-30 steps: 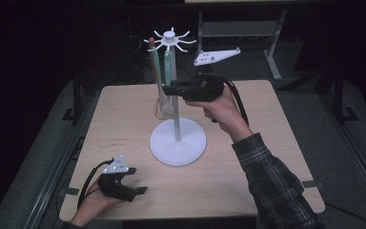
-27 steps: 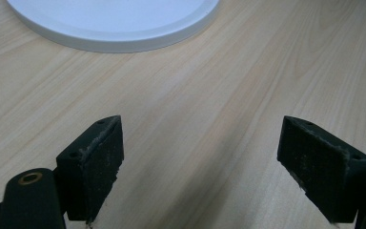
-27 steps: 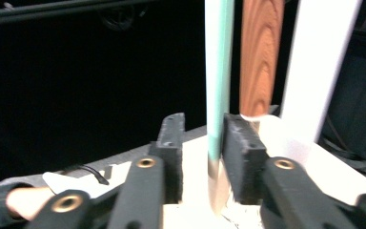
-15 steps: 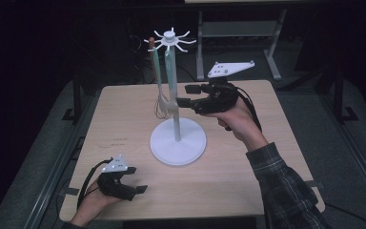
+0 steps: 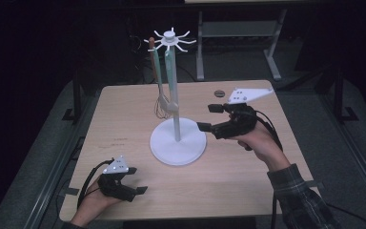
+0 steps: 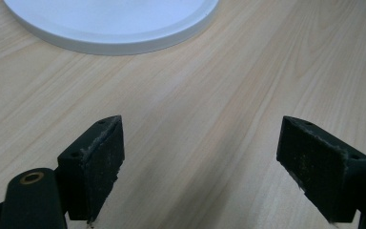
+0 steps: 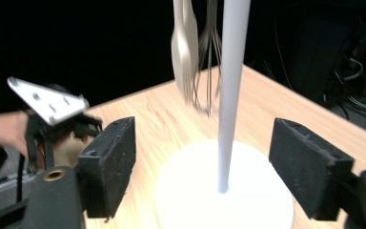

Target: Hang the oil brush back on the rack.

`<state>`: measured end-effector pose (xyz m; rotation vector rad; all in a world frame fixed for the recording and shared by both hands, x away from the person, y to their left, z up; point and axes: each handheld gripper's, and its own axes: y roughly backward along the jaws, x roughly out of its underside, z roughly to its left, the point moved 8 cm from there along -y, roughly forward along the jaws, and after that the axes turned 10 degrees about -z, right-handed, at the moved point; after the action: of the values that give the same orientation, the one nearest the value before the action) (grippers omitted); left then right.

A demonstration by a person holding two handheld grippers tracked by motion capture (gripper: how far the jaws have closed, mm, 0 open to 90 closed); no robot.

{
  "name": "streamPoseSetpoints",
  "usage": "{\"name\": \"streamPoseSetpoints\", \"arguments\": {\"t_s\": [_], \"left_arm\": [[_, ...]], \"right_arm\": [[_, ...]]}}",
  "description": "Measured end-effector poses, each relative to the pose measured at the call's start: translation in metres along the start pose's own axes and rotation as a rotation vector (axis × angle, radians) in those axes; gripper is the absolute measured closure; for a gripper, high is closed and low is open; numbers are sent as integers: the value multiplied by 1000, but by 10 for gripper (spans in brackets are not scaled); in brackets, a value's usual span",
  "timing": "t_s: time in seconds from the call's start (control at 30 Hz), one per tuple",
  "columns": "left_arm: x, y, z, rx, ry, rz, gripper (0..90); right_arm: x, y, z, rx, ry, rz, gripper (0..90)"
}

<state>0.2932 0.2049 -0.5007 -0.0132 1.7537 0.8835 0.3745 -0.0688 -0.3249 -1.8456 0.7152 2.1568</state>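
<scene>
The right gripper [image 5: 212, 118] is hanging low over the desk [image 5: 124, 119], just to the right of the white stand [image 5: 177, 138], pointing left at its pole; the right hand [image 5: 257, 143] is gripping it from behind, forearm running in from the lower right corner. Its fingers [image 7: 112, 162] have just been opening and are standing wide apart with nothing between them. From the stand's spoked top a whisk [image 7: 207, 57] and a pale fork-like utensil [image 7: 185, 47] are hanging beside the pole, well above the round base. The left gripper [image 5: 133, 180] is resting near the front left edge of the desk, its fingers [image 6: 95, 167] also spread apart over bare wood. Open desk is lying left of and in front of the stand.
</scene>
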Motion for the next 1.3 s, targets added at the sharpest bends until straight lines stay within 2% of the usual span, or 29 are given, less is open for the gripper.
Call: {"name": "streamPoseSetpoints", "arguments": {"t_s": [0.3, 0.57, 0.73, 0.93, 1.03, 1.1, 1.3], "left_arm": [[0, 1, 1, -4, 0, 5, 155], [1, 0, -1, -7, -4, 10, 155], [2, 0, -1, -5, -16, 23, 155], [4, -2, -2, -2, -20, 36, 155], [4, -3, -3, -2, -11, 34, 156], [5, -2, -2, -2, -19, 40, 155], [5, -2, -3, -2, -21, 41, 155]], "right_arm": [[61, 19, -4, 51, -21, 77, 172], [116, 33, 2, 82, -44, 154, 156], [142, 40, 2, 107, -71, 172, 154], [173, 47, 3, 126, -73, 240, 150], [182, 50, 3, 131, -89, 257, 150], [184, 51, 3, 133, -91, 261, 149], [184, 52, 1, 147, -98, 247, 143]]}}
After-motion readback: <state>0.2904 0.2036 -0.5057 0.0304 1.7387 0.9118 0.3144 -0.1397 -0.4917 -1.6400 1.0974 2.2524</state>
